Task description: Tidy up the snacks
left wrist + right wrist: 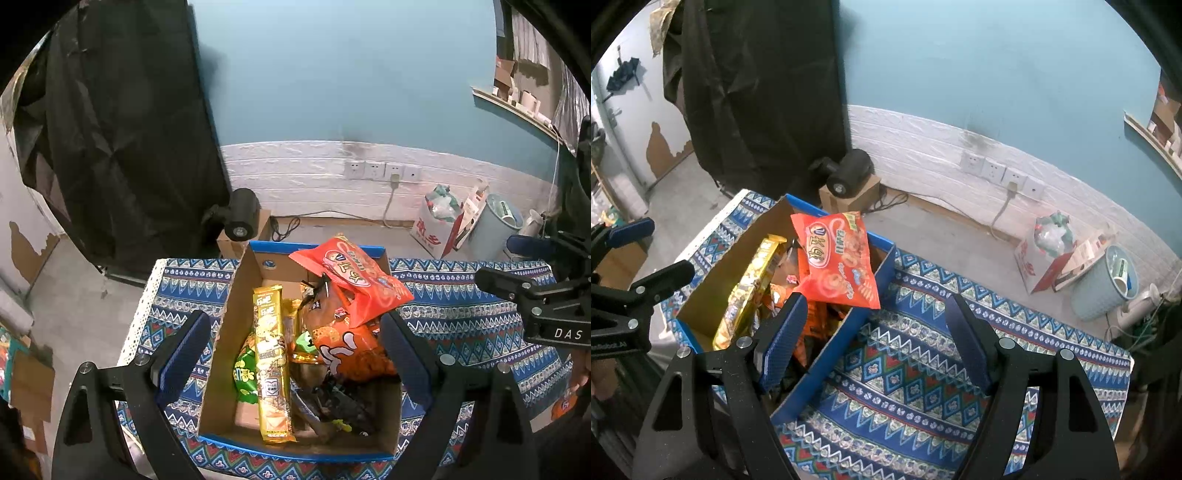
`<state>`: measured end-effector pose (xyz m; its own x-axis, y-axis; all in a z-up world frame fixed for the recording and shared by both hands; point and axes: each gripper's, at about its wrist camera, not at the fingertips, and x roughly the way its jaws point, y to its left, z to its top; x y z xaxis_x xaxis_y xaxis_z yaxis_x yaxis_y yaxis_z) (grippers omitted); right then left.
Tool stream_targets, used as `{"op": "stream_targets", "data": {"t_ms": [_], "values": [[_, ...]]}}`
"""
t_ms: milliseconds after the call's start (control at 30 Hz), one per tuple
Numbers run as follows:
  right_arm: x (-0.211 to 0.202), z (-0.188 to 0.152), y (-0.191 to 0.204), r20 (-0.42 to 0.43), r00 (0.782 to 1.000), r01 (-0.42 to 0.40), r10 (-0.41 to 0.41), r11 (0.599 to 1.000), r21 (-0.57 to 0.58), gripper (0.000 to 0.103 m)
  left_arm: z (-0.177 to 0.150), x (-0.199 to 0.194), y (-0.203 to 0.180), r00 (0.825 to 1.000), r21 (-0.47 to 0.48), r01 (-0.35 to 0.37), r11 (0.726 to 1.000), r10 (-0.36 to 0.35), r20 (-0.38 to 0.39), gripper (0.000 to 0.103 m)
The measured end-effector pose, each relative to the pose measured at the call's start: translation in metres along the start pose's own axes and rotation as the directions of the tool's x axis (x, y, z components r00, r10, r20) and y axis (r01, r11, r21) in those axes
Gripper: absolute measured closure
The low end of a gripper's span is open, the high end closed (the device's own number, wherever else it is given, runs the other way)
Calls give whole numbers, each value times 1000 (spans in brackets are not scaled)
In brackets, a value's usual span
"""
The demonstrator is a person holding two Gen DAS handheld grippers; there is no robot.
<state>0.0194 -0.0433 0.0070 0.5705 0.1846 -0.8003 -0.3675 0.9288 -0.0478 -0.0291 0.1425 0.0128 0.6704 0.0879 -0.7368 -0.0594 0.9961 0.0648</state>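
An open cardboard box (225, 369) with blue rims stands on a table covered in blue patterned cloth (461, 325). In it lie a long gold packet (271, 354), a green packet (245, 373), orange bags (351, 354) and dark packets. A red-orange bag (351, 273) (836, 258) rests on top, leaning on the far wall. My left gripper (295, 350) hangs open above the box, holding nothing. My right gripper (877, 332) is open and empty, over the box's right wall (827, 354) and the cloth (905, 387). Each gripper shows at the edge of the other's view (513, 262) (646, 254).
Beyond the table is bare floor, with a black device on a small carton (242, 218), a white bag (439, 221), a pale blue bin (495, 225) and wall sockets (384, 170). A black cloth (122, 129) hangs at the left. A small orange packet (563, 404) lies at the table's right edge.
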Motion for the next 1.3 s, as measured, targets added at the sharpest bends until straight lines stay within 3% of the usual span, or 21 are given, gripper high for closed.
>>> {"op": "stream_targets", "data": {"t_ms": [1300], "values": [[-5,-3,-5,5,1000,7,-7,1000,0,27,0,3,-3,1000,24,-6,1000,7,-26,9]]}}
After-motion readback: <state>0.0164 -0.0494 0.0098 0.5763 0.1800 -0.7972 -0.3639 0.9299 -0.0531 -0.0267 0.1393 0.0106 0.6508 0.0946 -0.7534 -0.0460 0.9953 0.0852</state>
